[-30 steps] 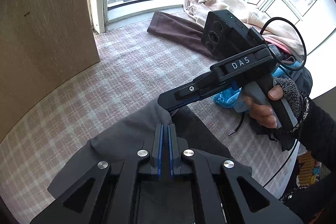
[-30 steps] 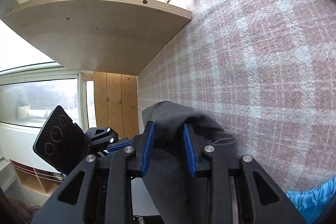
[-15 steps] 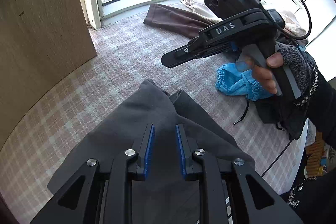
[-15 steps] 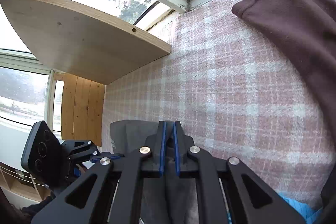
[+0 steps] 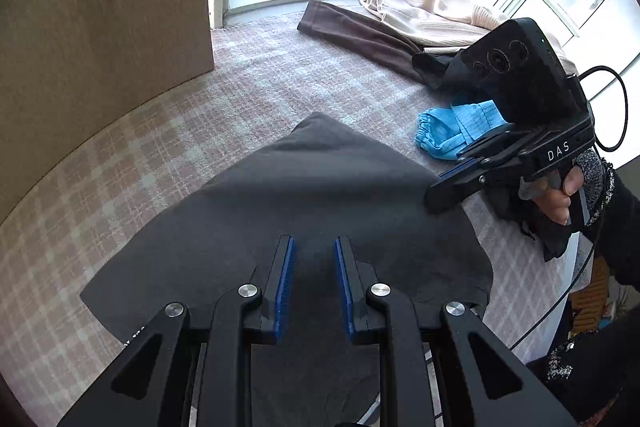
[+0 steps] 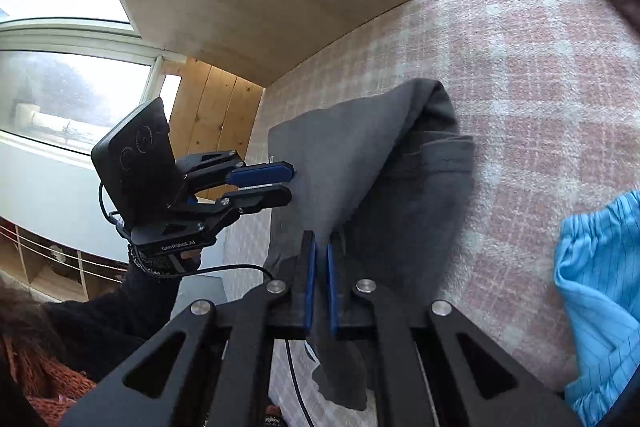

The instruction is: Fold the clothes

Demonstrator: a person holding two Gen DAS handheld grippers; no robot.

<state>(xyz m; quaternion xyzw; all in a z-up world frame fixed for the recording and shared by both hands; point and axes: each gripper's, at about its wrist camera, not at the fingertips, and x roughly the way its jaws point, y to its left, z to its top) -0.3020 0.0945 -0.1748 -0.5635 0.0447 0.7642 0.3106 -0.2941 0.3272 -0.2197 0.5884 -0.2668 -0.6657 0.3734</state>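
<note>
Left tongs (image 5: 313, 285) stand with blue pads apart, empty, hovering over the near part of the dark grey garment (image 5: 312, 183). Right tongs (image 6: 319, 291) are closed narrow on that garment's right edge. The garment lies spread on the pink plaid bench (image 5: 256, 75), partly folded over. A blue garment (image 5: 452, 135) lies just right of it. A brown garment (image 5: 360, 31) and a cream garment (image 5: 424, 11) lie far right, by the window.
</note>
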